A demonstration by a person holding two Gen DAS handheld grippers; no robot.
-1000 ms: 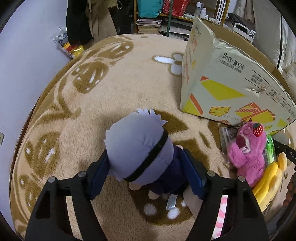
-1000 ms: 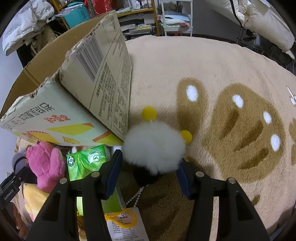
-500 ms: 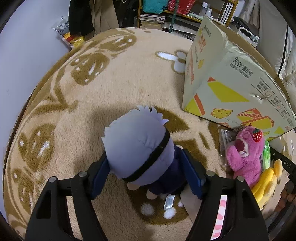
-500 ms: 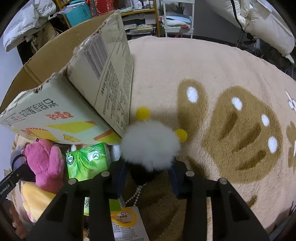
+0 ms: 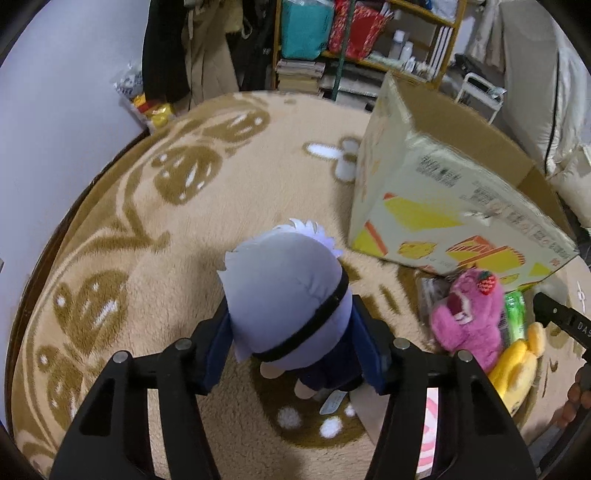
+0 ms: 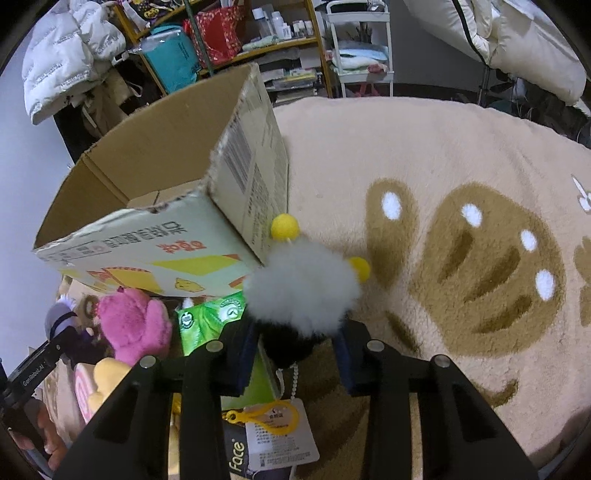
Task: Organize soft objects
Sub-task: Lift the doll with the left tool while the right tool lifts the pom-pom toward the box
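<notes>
My left gripper [image 5: 291, 350] is shut on a plush doll [image 5: 288, 295] with grey-lilac hair, a black blindfold and dark blue clothes, held above the rug. My right gripper [image 6: 299, 350] is shut on a fluffy white plush [image 6: 301, 291] with a black lower part and two yellow pom-poms; a bead chain and paper tag [image 6: 280, 430] hang from it. An open cardboard box [image 5: 443, 206] stands on the rug ahead of both grippers; in the right wrist view [image 6: 159, 206] its inside shows, seemingly bare.
A pink bear plush [image 5: 465, 314] with a strawberry, a yellow plush [image 5: 517, 365] and a green packet [image 6: 207, 321] lie in front of the box. The beige patterned rug [image 6: 443, 184] spreads all around. Shelves [image 5: 369, 33] and bedding stand behind.
Both grippers have lifted their plush toys higher off the rug. The right gripper closed on the white plush. The box top now shows more in both views.
</notes>
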